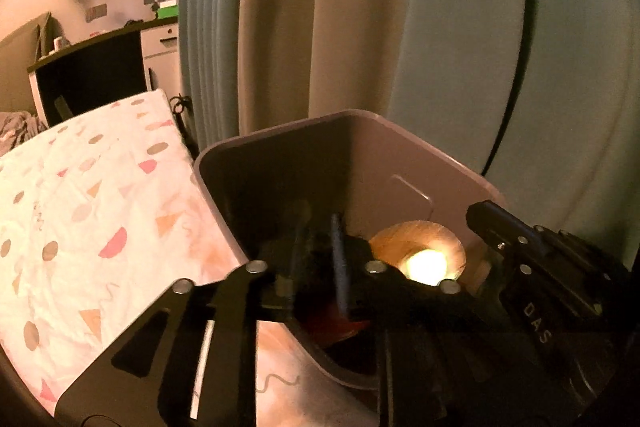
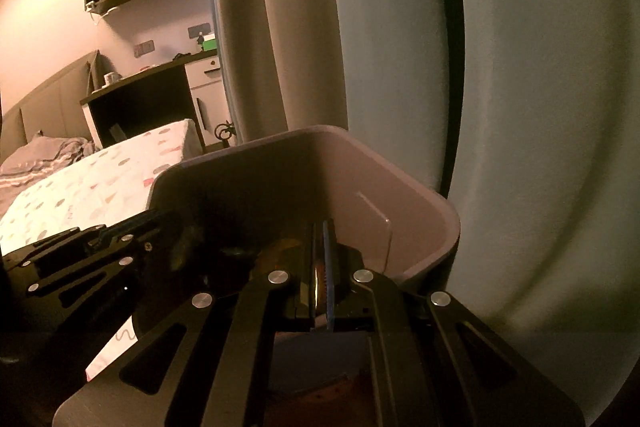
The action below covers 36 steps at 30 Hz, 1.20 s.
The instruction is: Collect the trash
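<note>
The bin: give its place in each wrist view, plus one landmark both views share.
Left wrist: the bin sits at lower centre, beside the patterned bedsheet.
Right wrist: bin at lower centre, behind the fingers.
Shared landmark: the green box on the far desk.

Both views are dim and warm-tinted, with heavy fisheye bending and black vignetting at the corners. A bright yellow glare spot (image 1: pixel 426 263) burns inside the shadowed bin (image 1: pixel 420 163). The bedsheet (image 1: pixel 80 207) is the brightest surface. Distant shelves look soft and noisy.
</note>
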Tool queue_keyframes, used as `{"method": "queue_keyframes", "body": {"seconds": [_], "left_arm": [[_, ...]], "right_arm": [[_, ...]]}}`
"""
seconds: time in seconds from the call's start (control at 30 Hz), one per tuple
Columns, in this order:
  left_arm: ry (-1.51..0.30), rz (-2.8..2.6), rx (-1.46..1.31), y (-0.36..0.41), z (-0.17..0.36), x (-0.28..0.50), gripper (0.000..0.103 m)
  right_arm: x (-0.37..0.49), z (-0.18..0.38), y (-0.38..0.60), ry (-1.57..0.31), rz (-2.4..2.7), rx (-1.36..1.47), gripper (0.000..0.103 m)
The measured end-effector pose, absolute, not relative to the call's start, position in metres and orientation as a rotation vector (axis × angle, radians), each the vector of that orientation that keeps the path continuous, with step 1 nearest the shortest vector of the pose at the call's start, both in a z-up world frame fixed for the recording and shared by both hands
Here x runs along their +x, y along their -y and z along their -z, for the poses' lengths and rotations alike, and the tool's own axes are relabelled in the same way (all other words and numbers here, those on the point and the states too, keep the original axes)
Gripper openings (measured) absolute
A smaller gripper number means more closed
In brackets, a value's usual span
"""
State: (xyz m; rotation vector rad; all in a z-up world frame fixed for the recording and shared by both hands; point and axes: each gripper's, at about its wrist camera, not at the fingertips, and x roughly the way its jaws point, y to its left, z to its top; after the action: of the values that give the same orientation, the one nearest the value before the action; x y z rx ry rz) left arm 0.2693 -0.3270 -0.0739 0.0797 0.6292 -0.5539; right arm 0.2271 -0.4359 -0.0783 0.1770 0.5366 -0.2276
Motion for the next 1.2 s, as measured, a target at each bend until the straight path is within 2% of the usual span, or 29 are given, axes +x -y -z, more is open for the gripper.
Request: {"method": "queue_keyframes", "body": {"seconds": [0.13, 0.17, 0.2, 0.23, 0.27, 0.33, 0.4, 0.47, 0.63, 0.8, 0.87, 1.2], "left_arm": [[-0.621, 0.545, 0.069, 0.323, 0.073, 0.269, 0.059], [-0.613, 0.533, 0.067, 0.321, 0.072, 0.268, 0.063], [-0.610, 0.524, 0.066, 0.319, 0.071, 0.269, 0.071], [-0.610, 0.516, 0.059, 0.316, 0.070, 0.269, 0.076], [-0.613, 0.515, 0.053, 0.313, 0.069, 0.270, 0.077], [-0.618, 0.498, 0.046, 0.306, 0.067, 0.270, 0.080], [-0.616, 0.466, 0.052, 0.298, 0.065, 0.267, 0.084], [-0.614, 0.441, 0.061, 0.290, 0.064, 0.263, 0.086], [-0.575, 0.372, 0.085, 0.262, 0.054, 0.242, 0.089], [-0.522, 0.299, 0.066, 0.227, 0.039, 0.215, 0.095], [-0.510, 0.274, 0.052, 0.212, 0.034, 0.203, 0.097], [-0.516, 0.219, 0.025, 0.154, 0.025, 0.152, 0.097]], "right_arm": [[0.228, 0.080, 0.436, -0.542, 0.226, 0.178, 0.004], [0.228, 0.080, 0.436, -0.541, 0.227, 0.177, 0.005], [0.227, 0.080, 0.436, -0.542, 0.229, 0.176, 0.007], [0.227, 0.080, 0.435, -0.541, 0.231, 0.175, 0.015], [0.226, 0.079, 0.435, -0.539, 0.232, 0.176, 0.029], [0.223, 0.079, 0.432, -0.527, 0.234, 0.180, 0.045], [0.220, 0.077, 0.427, -0.524, 0.231, 0.177, 0.051], [0.215, 0.075, 0.422, -0.515, 0.230, 0.173, 0.067], [0.197, 0.064, 0.406, -0.474, 0.241, 0.146, 0.085], [0.179, 0.052, 0.385, -0.448, 0.238, 0.119, 0.090], [0.173, 0.048, 0.378, -0.440, 0.231, 0.117, 0.096], [0.120, 0.025, 0.330, -0.387, 0.236, 0.107, 0.096]]}}
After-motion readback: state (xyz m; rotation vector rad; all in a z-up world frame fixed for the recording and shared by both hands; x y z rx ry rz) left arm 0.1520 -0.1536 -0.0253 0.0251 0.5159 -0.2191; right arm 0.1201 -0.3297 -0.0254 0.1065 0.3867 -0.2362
